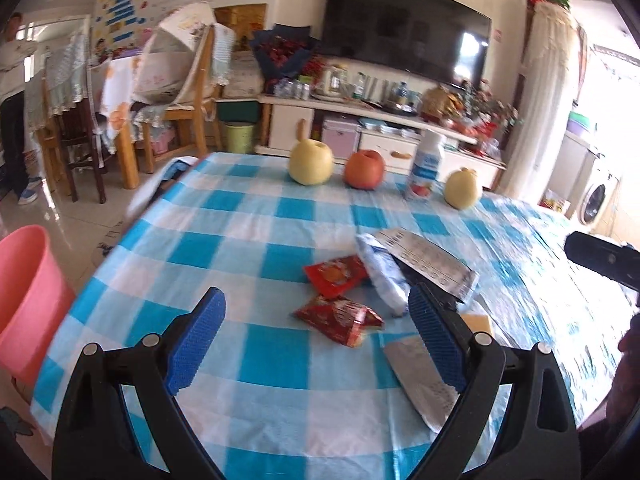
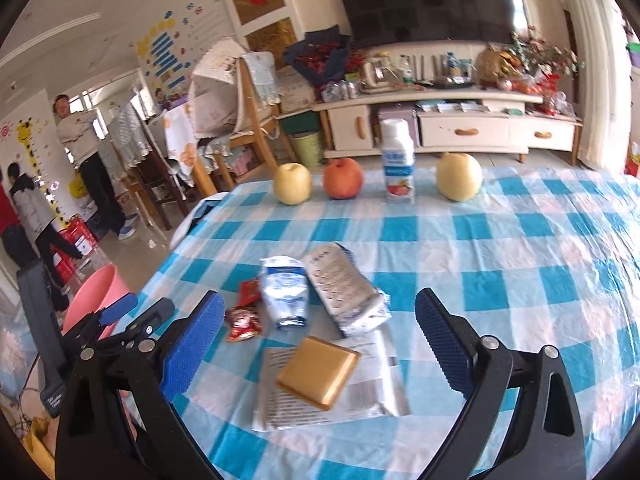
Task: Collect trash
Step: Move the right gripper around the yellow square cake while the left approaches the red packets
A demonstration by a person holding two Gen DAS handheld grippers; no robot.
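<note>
Wrappers (image 2: 320, 332) lie before fruit (image 2: 343, 179), bottle (image 2: 397, 172).

A table under a blue-checked cloth (image 2: 500, 240) carries two pears (image 2: 292, 183), an apple (image 2: 343, 179), a bottle (image 2: 397, 162), red packets (image 1: 338, 318), white wrappers (image 2: 346, 288) and a yellow box (image 2: 317, 372) on a flat wrapper.
</note>
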